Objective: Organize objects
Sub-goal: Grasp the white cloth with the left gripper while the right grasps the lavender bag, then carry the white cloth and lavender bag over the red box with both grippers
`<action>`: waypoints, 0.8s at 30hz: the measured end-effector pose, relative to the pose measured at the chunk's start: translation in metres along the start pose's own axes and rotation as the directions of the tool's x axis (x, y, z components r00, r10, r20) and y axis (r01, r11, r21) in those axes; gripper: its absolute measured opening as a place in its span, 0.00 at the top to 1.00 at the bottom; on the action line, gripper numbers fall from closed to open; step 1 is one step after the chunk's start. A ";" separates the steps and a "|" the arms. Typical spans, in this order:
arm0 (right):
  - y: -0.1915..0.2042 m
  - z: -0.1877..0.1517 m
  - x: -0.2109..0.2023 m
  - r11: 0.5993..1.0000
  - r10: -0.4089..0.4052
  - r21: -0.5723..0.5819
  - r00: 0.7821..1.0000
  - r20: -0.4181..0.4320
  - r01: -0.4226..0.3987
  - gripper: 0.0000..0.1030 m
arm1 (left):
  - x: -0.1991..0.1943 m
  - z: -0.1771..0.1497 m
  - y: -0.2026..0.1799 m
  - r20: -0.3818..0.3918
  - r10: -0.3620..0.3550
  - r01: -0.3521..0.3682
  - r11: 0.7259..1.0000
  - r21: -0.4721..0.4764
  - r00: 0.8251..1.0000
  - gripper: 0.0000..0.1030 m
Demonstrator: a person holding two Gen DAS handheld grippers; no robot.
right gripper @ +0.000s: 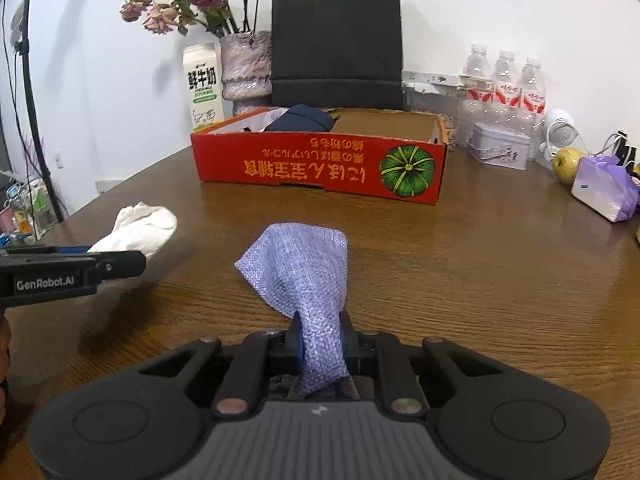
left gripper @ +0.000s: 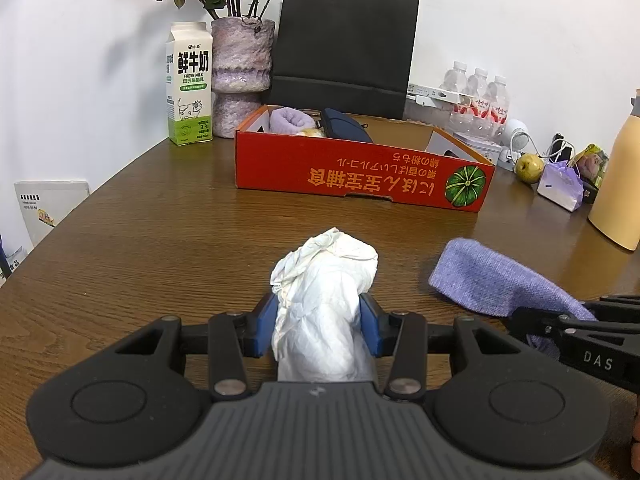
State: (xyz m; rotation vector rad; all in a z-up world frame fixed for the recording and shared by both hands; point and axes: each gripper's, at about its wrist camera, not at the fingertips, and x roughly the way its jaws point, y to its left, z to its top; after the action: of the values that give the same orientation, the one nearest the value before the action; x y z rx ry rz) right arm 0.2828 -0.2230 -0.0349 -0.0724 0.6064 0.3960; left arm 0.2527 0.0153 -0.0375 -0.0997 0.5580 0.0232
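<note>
Left wrist view showed the left gripper [left gripper: 320, 332] closed on a crumpled white tissue wad [left gripper: 326, 284], its blue pads [left gripper: 264, 330] pressed into the wad's sides while the loose end stuck out ahead over the table [left gripper: 160, 220]. I judged that wad to be nearly weightless, soft and easily torn, so a hold low on the bunched middle looked safest. The right gripper [right gripper: 320, 344] was pinched narrow on a purple knitted cloth [right gripper: 304, 272], gripped at a gathered corner with the rest fanning forward and drooping. The cloth looked light and limp; it would likely sag and drag rather than slip, and it could catch on a box edge.

Farther off stood the red cardboard box [right gripper: 320, 168], open-topped, with its near wall facing both grippers. In it, at the far left, lay a dark blue pouch [left gripper: 344, 124], a lilac rolled towel [left gripper: 290, 118] and something small and yellowish I could not identify; its right part looked bare. That near wall was what both loads would have to clear.

Behind the box stood a black paper bag [left gripper: 344, 44], a milk carton [left gripper: 189, 84] and a vase of dried flowers [left gripper: 242, 76]. To the right were water bottles [right gripper: 504, 80], a small tin [right gripper: 502, 146], a yellow-green pear [right gripper: 566, 164] and a yellow flask [left gripper: 620, 176], all well apart from the grippers' way.
</note>
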 end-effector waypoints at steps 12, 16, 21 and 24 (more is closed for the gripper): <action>0.009 -0.001 -0.010 0.999 -0.051 -0.013 0.996 0.075 0.052 0.87 | -0.009 0.004 -0.002 0.039 0.033 -0.032 0.999 -0.017 0.999 0.57; 0.014 0.002 -0.012 0.998 -0.053 -0.026 0.994 0.094 0.056 0.87 | -0.011 0.008 -0.003 0.043 0.035 -0.034 0.999 -0.029 0.998 0.57; 0.021 0.009 -0.013 0.998 -0.047 -0.038 0.993 0.110 0.051 0.87 | -0.012 0.016 -0.007 0.053 0.038 -0.036 0.999 -0.027 0.998 0.57; 0.024 0.015 -0.014 0.998 -0.036 -0.040 0.992 0.118 0.041 0.87 | -0.013 0.021 -0.010 0.064 0.036 -0.035 0.999 -0.020 0.997 0.57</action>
State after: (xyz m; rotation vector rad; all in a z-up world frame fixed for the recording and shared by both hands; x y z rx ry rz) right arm 0.2708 -0.2027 -0.0138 -0.1006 0.4797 0.3732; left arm 0.2535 0.0073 -0.0118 -0.1073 0.4956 0.0658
